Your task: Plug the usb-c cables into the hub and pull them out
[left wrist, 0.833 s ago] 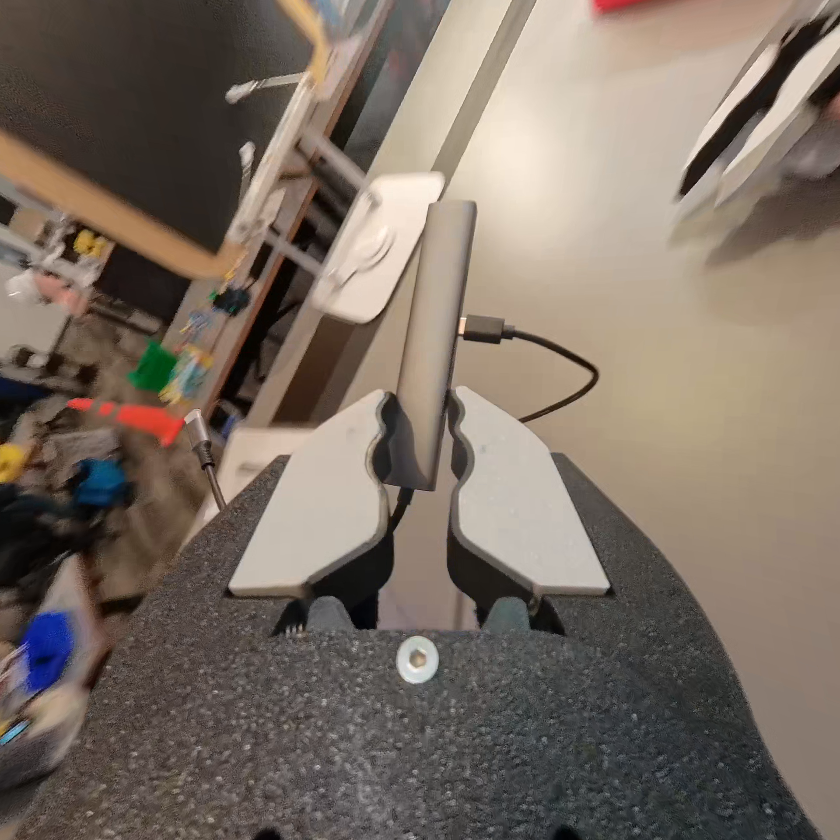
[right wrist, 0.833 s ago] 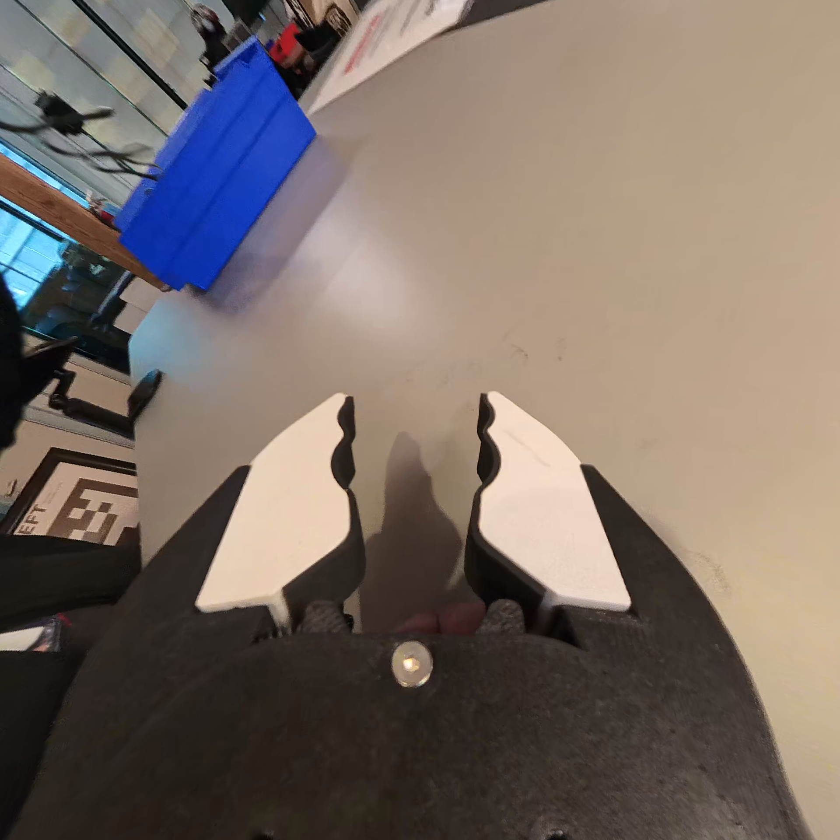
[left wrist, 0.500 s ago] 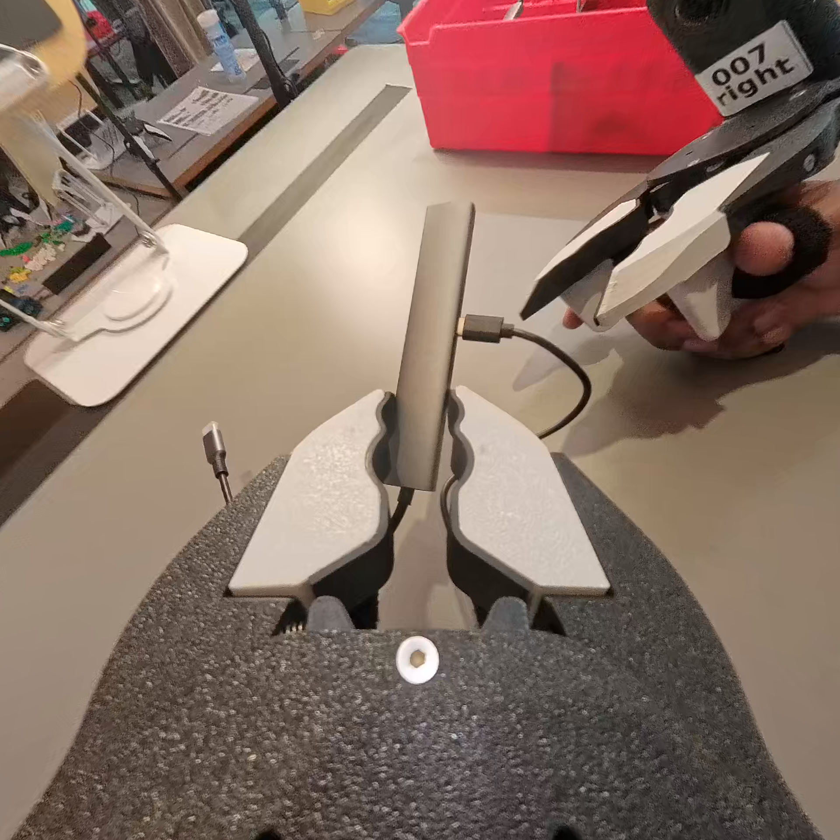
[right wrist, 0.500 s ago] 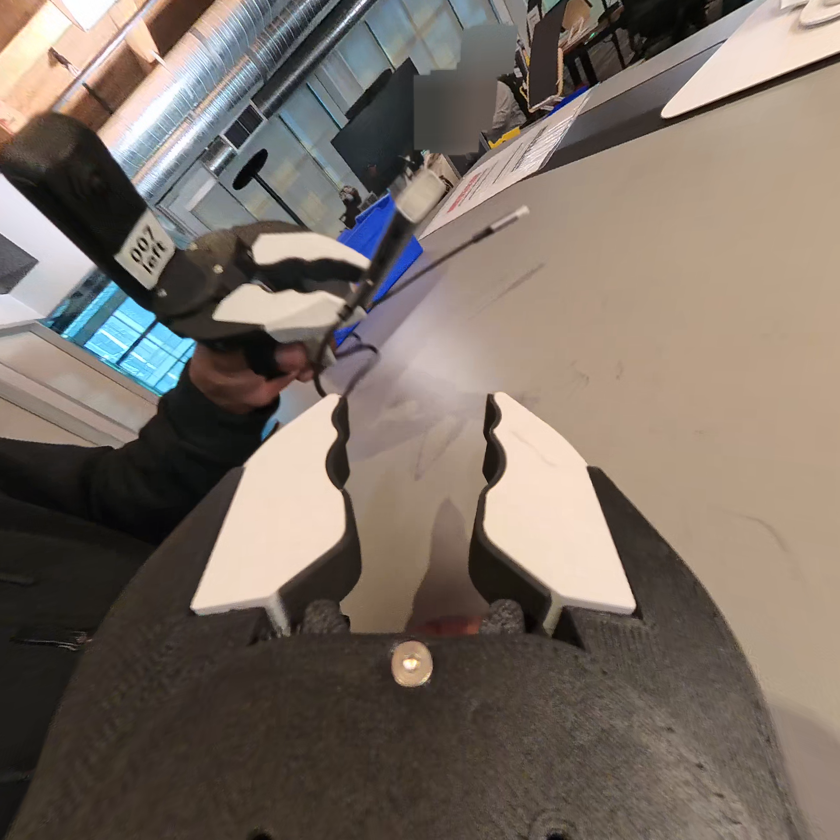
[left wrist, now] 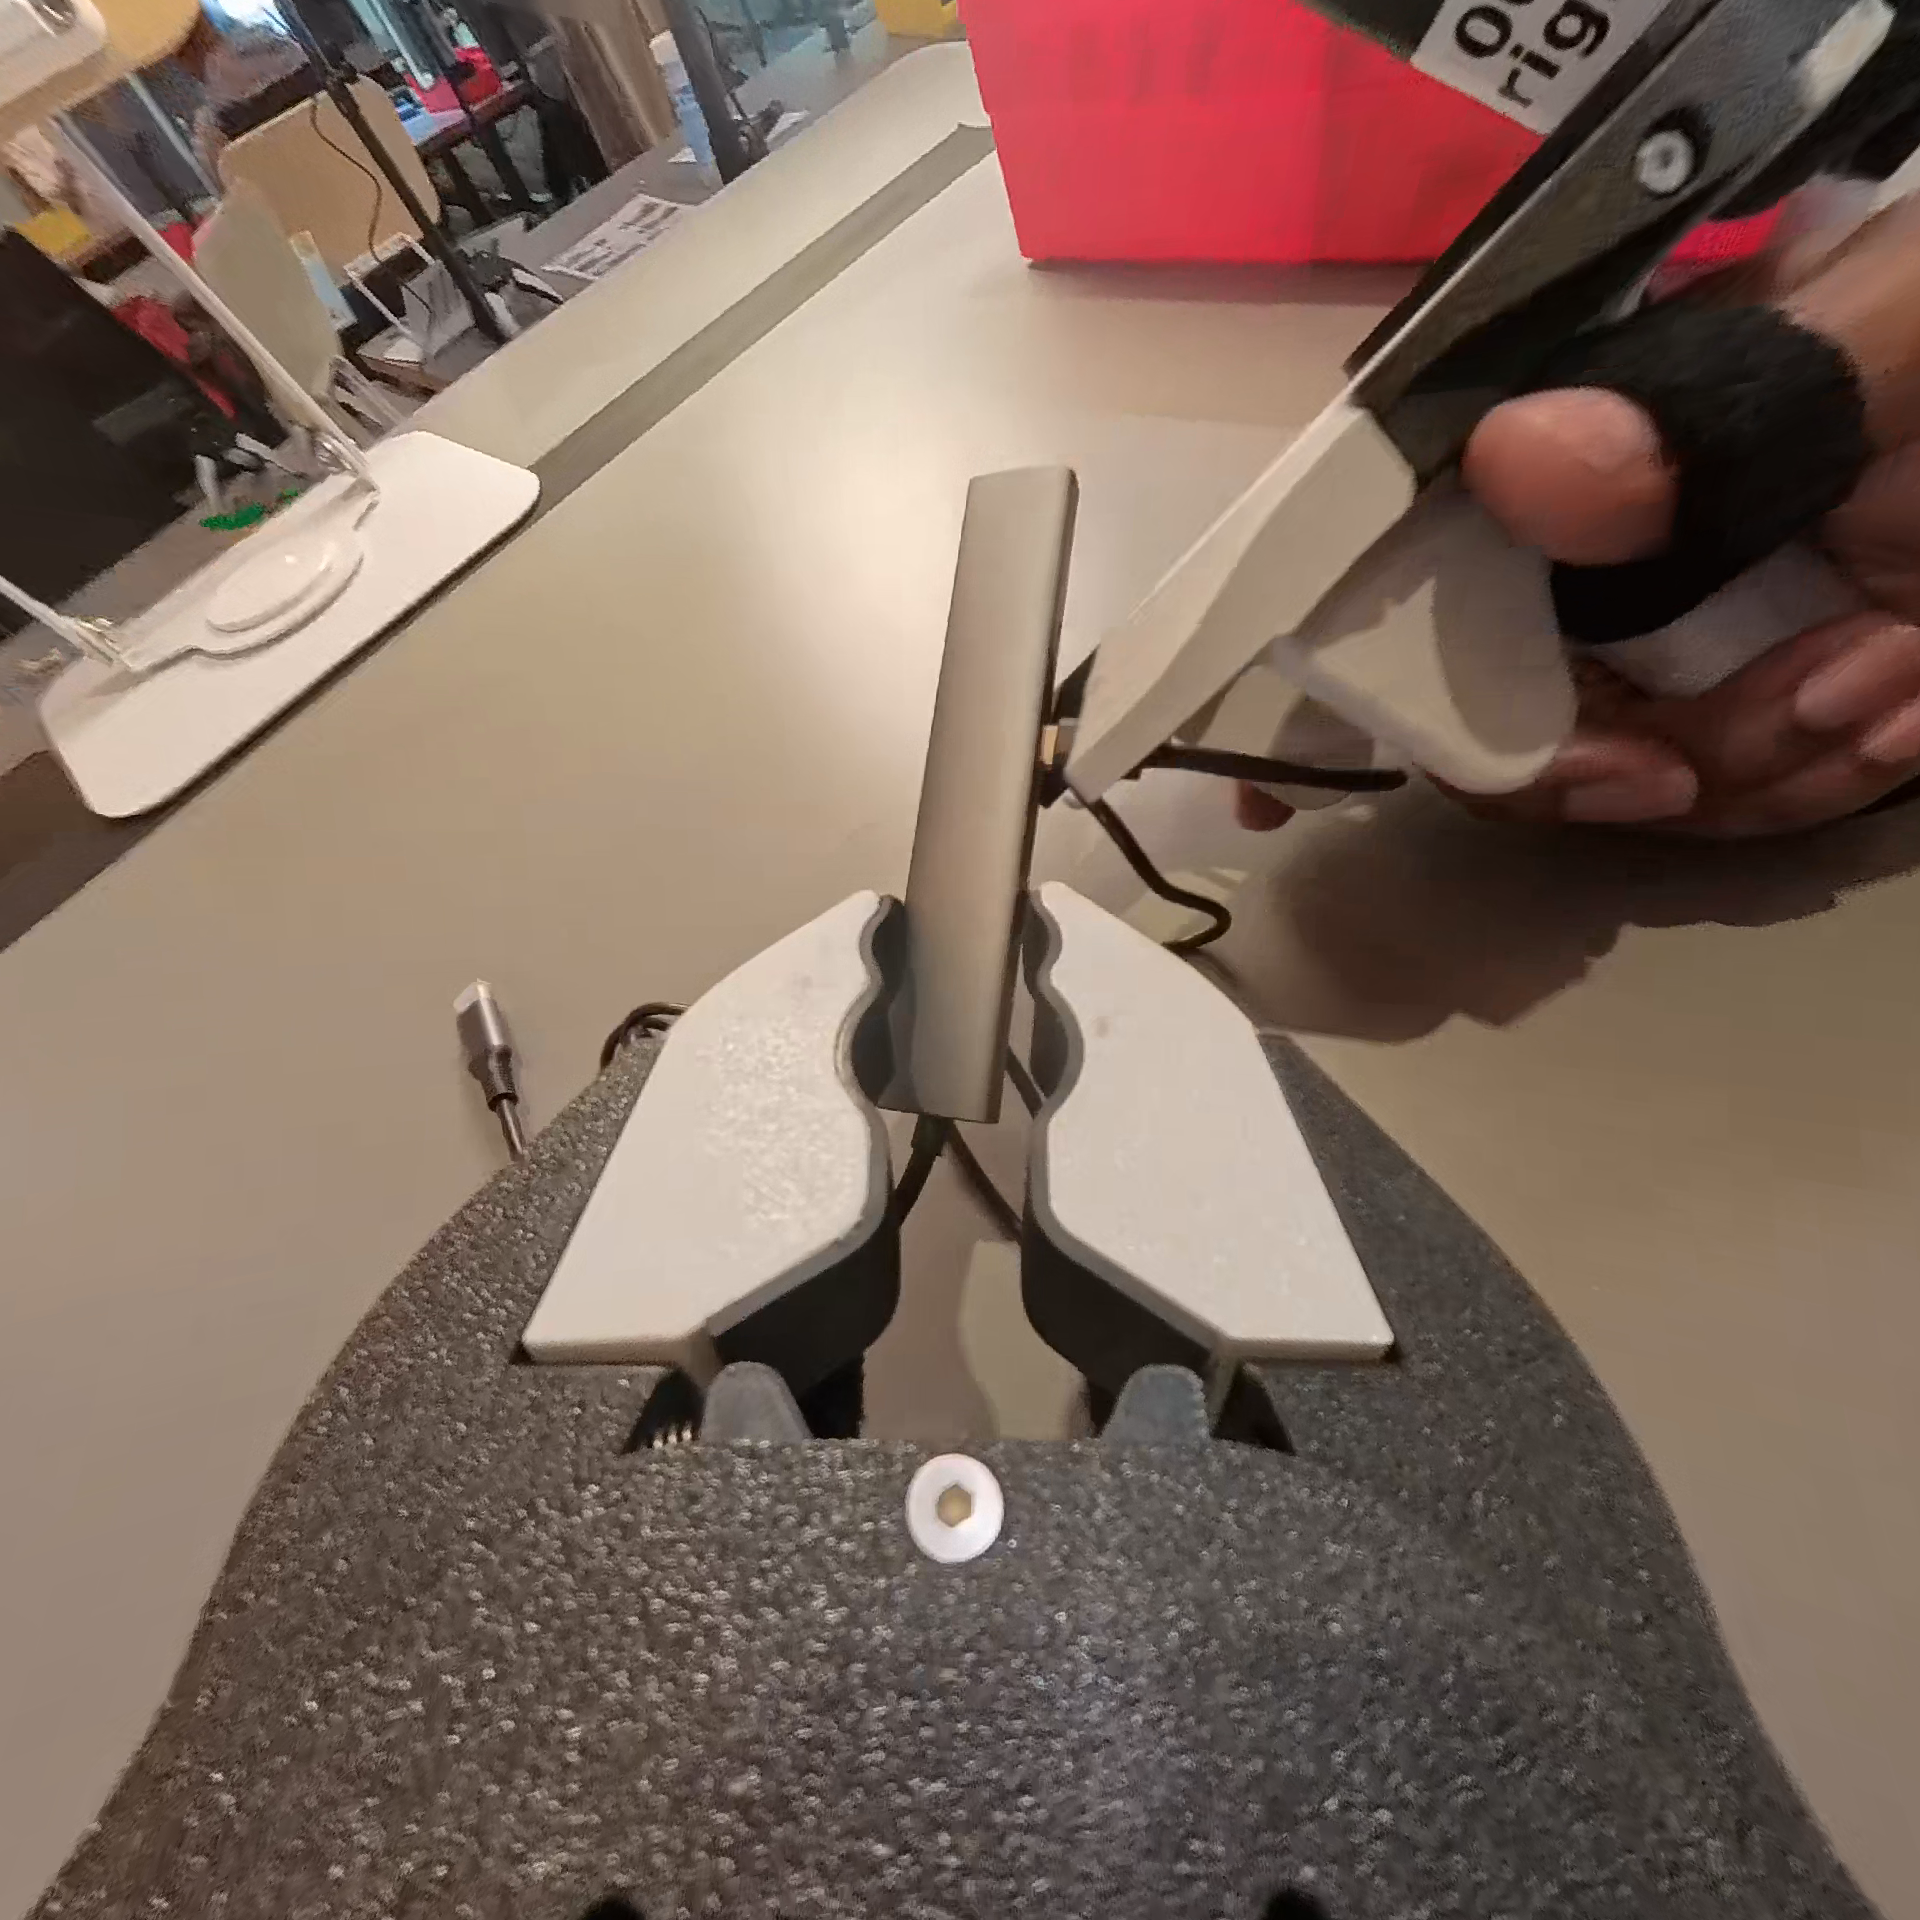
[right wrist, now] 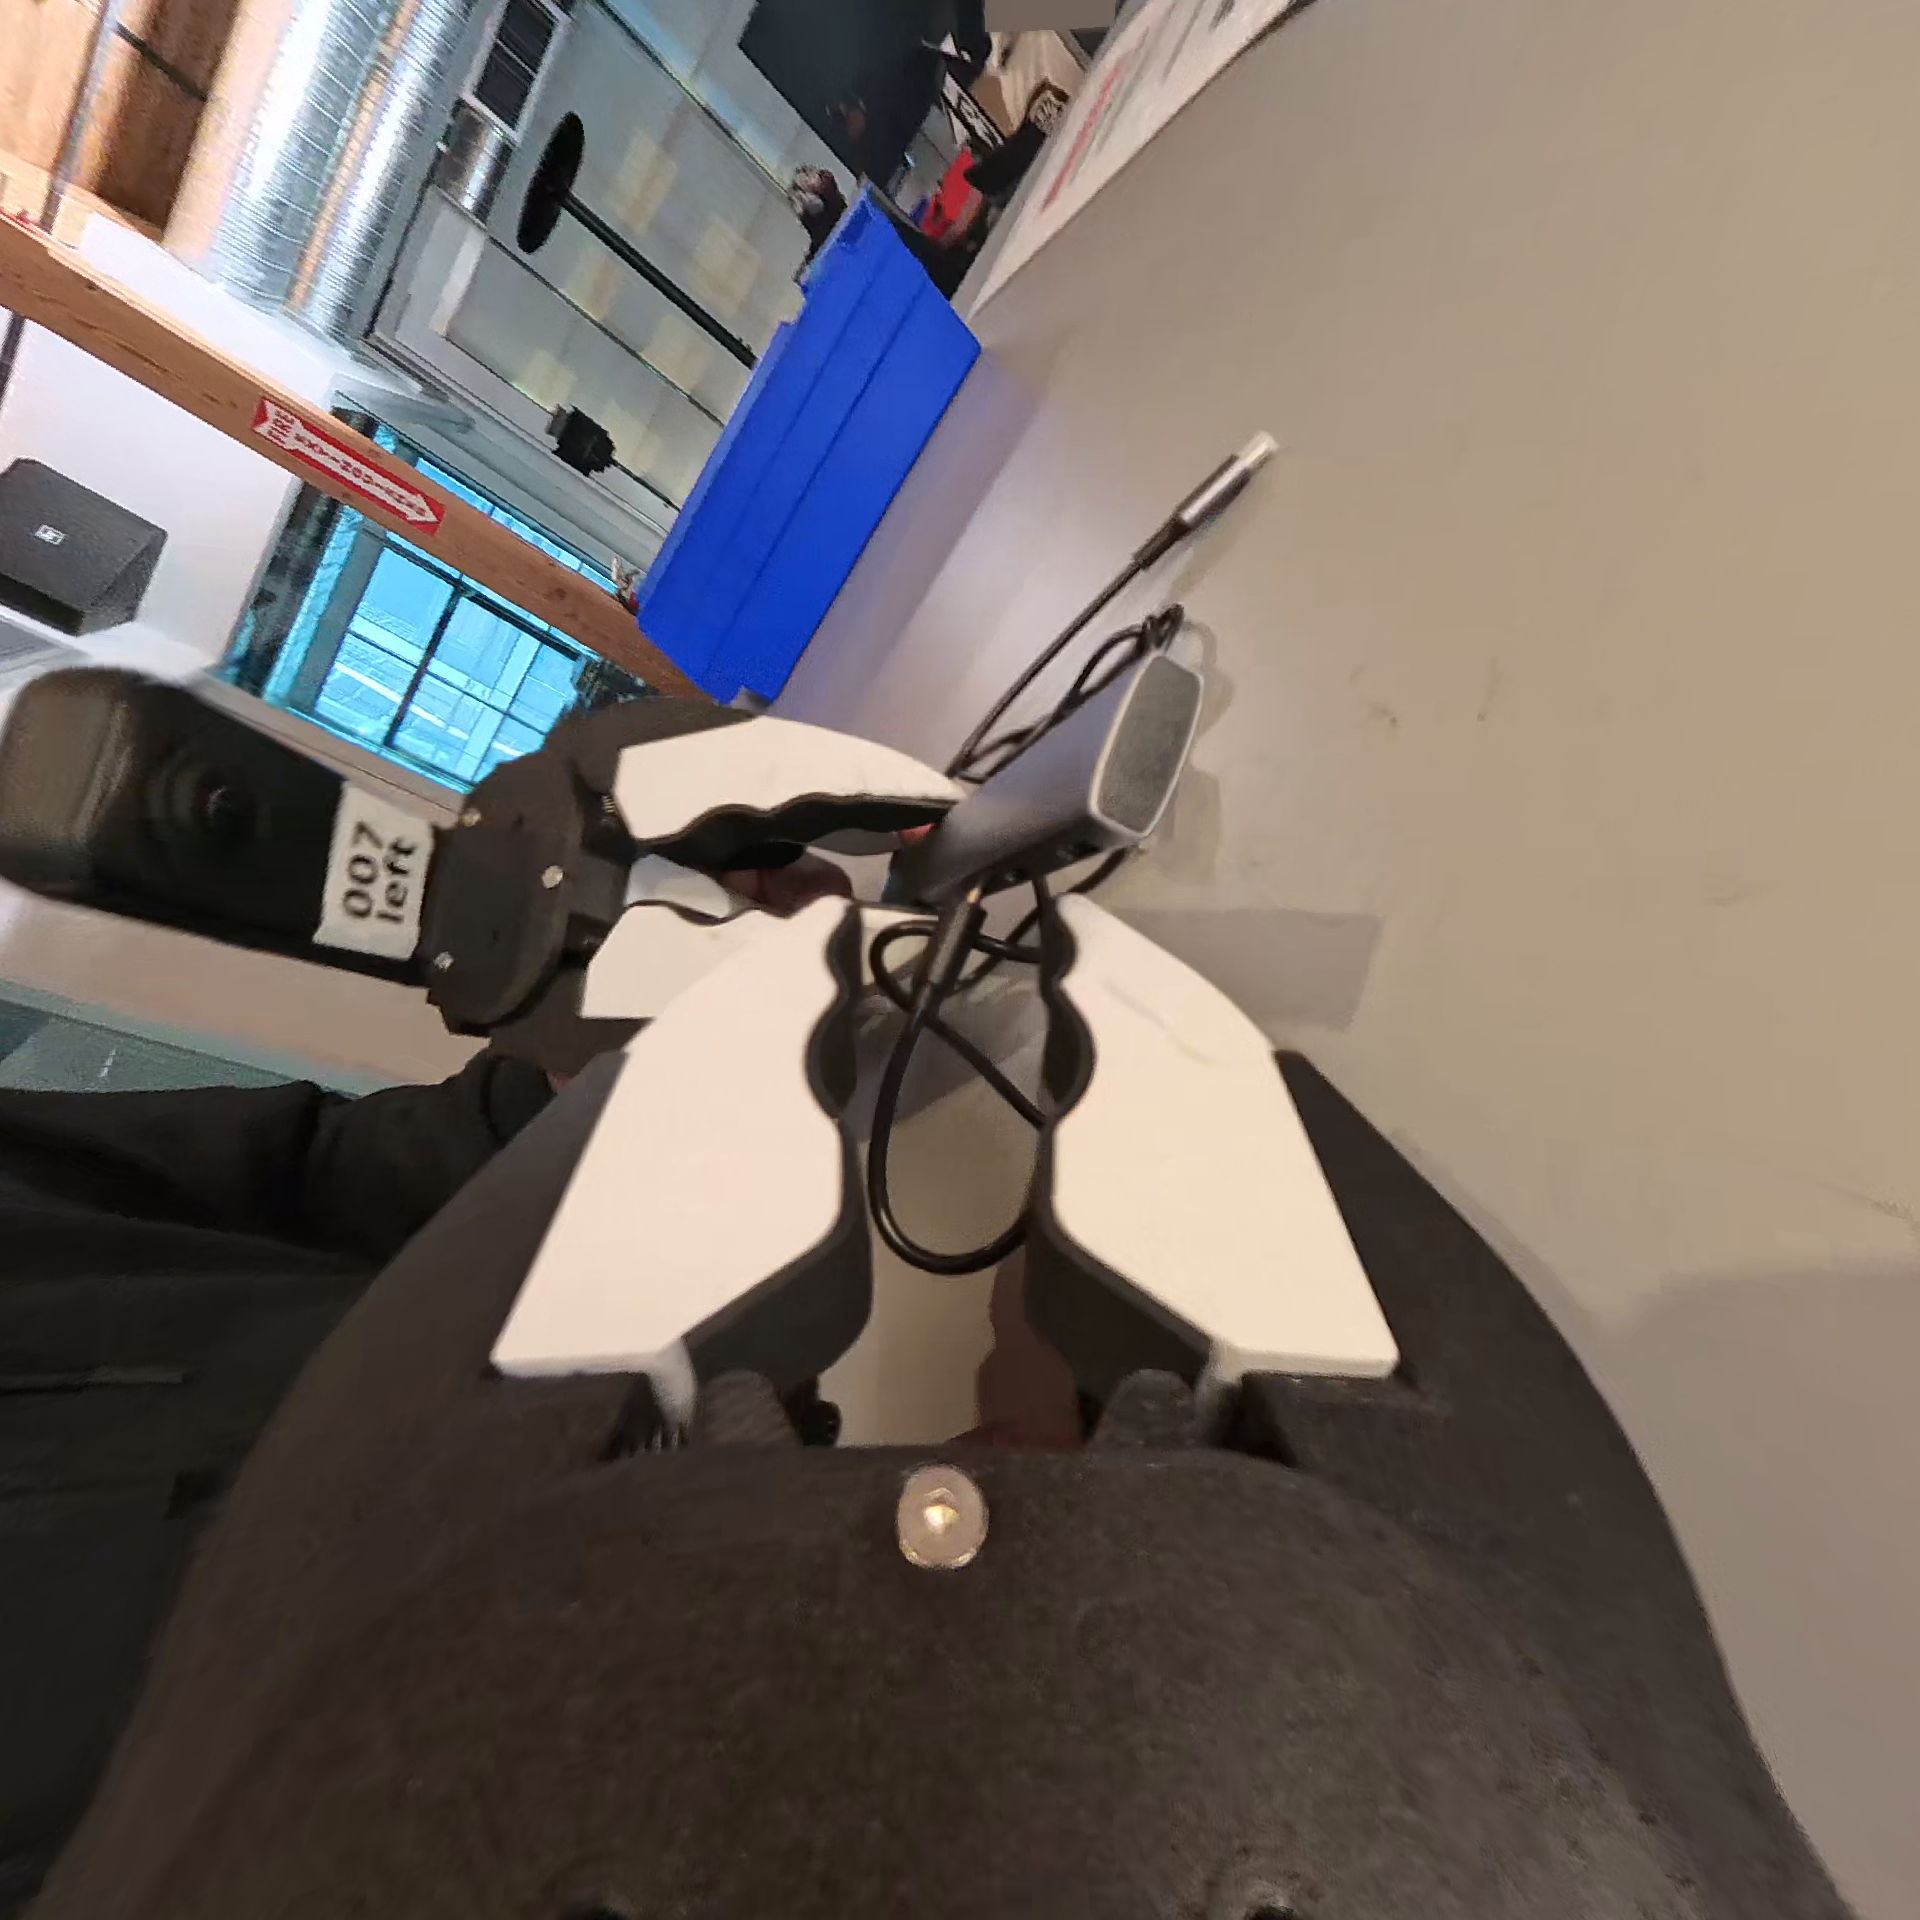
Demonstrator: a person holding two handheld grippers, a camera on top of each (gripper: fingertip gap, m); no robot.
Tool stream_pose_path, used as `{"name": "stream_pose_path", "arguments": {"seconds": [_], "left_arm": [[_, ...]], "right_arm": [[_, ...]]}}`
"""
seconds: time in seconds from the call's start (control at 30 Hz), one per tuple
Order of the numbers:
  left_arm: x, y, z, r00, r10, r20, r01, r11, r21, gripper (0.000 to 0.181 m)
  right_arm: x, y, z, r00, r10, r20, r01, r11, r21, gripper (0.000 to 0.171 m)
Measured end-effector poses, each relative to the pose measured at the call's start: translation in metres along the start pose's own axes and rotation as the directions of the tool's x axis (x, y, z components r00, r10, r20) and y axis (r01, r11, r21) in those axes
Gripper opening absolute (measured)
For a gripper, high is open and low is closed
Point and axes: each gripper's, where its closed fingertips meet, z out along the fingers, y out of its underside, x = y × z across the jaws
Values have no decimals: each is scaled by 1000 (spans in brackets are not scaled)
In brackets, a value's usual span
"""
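A: Where is your left gripper [left wrist: 961,940] just now?

B: Your left gripper is clamped on the near end of the grey hub [left wrist: 992,769], which stands on edge between the two fingers and juts forward above the beige table [left wrist: 520,831].

A: And the cables?

B: One black cable [left wrist: 1174,883] has its plug in the hub's right side, and its cord loops down to the table. A second, loose plug [left wrist: 486,1034] lies on the table to the left of your left gripper, touching nothing.

A: What about your right gripper [right wrist: 951,951]?

B: Its fingers are spread, one on each side of the plugged connector [right wrist: 956,925], with the cord looping between them. From the right wrist view I cannot be sure whether the pads touch the plug yet; in the left wrist view the fingertip [left wrist: 1101,743] sits right against the hub's side.

A: Anything else around you?

B: A red bin [left wrist: 1226,135] stands beyond the hub, a blue bin [right wrist: 810,457] at the table's far edge, and a white lamp base [left wrist: 312,613] off to the left.
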Motion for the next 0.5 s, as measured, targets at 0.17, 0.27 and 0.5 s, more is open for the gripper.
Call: {"name": "stream_pose_path", "arguments": {"seconds": [0.17,0.27,0.5], "left_arm": [[4,5,4,998,54,12,-53,998,-38,22],[8,5,5,998,57,-29,-58,998,-39,27],[35,14,-9,933,108,-344,-135,989,-53,31]], "right_arm": [[1,4,4,999,-32,-26,31,999,-36,9],[-5,10,6,998,-69,2,69,995,-68,7],[-26,31,12,968,-245,62,252,955,-154,6]]}}
